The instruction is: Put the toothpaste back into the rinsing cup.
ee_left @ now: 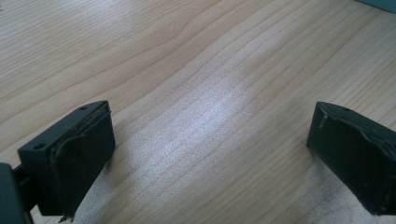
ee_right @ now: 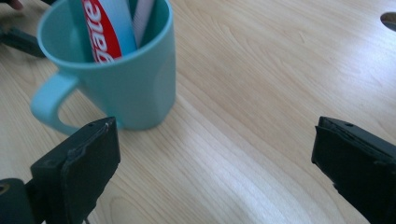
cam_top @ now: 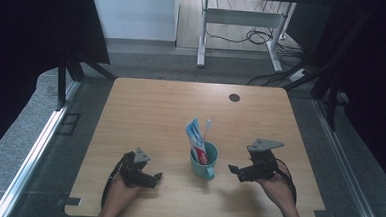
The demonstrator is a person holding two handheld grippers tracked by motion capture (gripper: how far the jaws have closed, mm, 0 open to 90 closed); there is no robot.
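A teal mug (cam_top: 203, 161) stands upright on the worktop (cam_top: 156, 106), between the two tools and nearer the person's edge. In it sit a toothpaste tube (cam_top: 196, 138) and a toothbrush (cam_top: 206, 131), both stood on end w/ their tops sticking out above the rim.

Progress, as a judgement: both items look already loaded into the mug, so the packing part seems done; what's left, if anything, is prob. moving the mug or pulling back. Neither tool is touching anything.

Left tool (cam_top: 149, 179) rests low on the worktop to the left of the mug, jaws spread wide w/ bare wood between them in the left gripper view. Right tool (cam_top: 235, 172) sits just right of the mug, also released, jaws wide apart; in the right gripper view the mug (ee_right: 116, 70) is near its left jaw but not between the jaws.

Orientation: tube's long axis runs roughly vertical, leaning a bit up-left in the high view. Brush also near-vertical, head end up. Mug handle (ee_right: 49, 102) points toward the person's side, approx.
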